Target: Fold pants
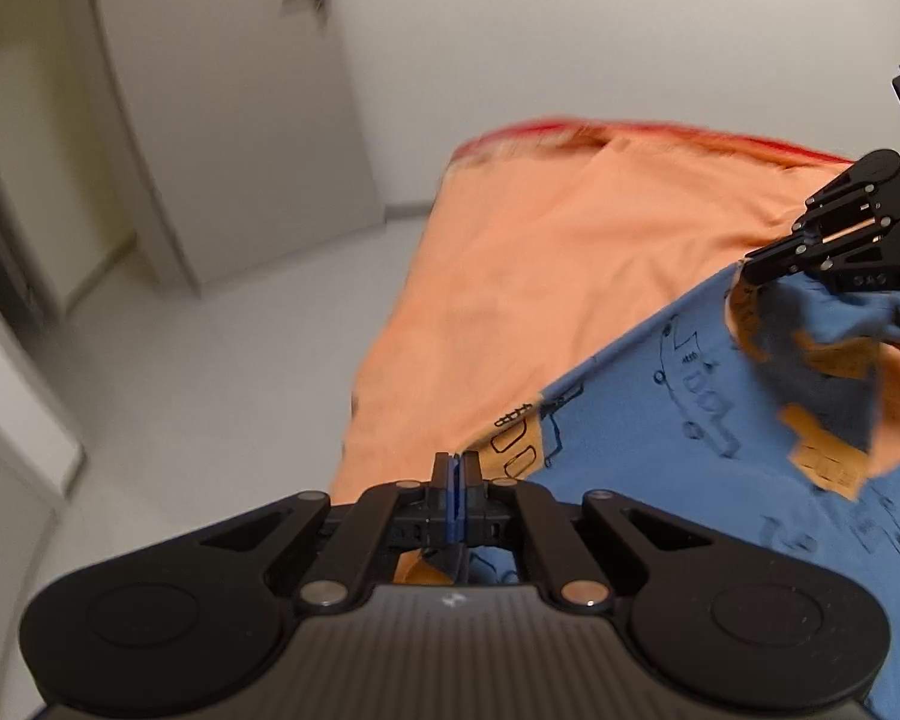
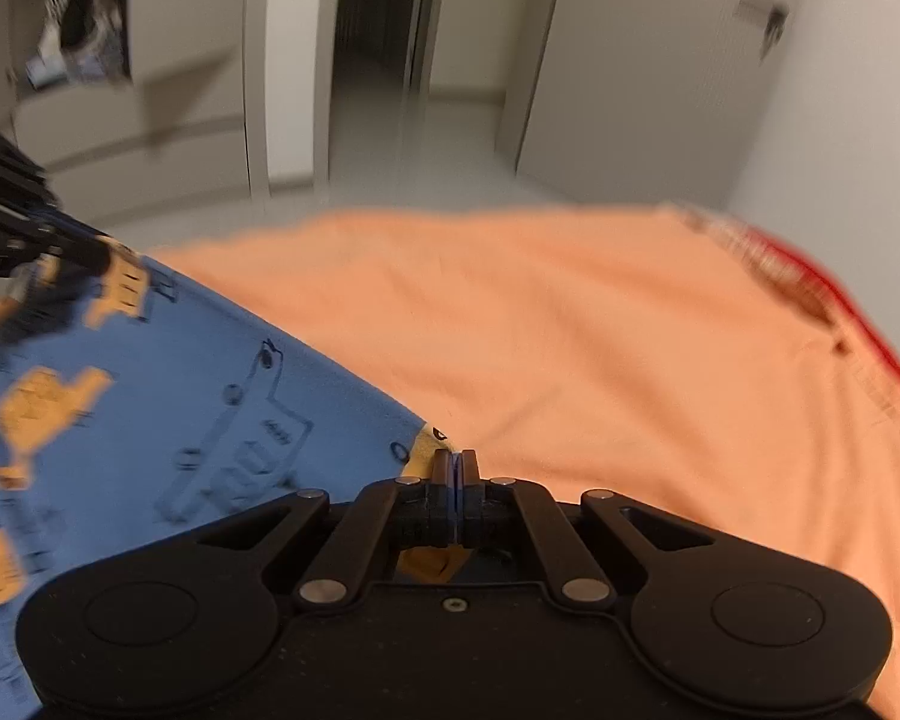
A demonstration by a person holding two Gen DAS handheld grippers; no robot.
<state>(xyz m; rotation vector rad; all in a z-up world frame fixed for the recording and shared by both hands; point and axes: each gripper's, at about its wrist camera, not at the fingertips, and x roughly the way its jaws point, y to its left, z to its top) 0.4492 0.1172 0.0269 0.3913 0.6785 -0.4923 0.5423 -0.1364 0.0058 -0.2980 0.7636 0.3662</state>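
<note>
The pants (image 1: 720,420) lie spread on the bed (image 1: 540,252), near its close edge. In the left wrist view, the left gripper (image 1: 456,468) is at the near left edge of the pants and the right gripper (image 1: 768,270) is at the far right. The floor (image 1: 210,372) lies left of the bed, and a door (image 1: 228,108) stands behind it.

Both views are showing soft, even indoor light, moderately bright, source not visible — no glare. The white walls (image 1: 570,30) are grading to grey toward the corners. Motion blur is smearing both frames: the door (image 2: 630,60) and the far red edge of the bed (image 2: 810,276) are streaking, and the prints on the pants (image 2: 150,390) are reading soft. Fisheye distortion is bowing straight lines at the edges — dark vignette is cutting the corners. The doorway (image 2: 378,18) is lying in deep shadow.
</note>
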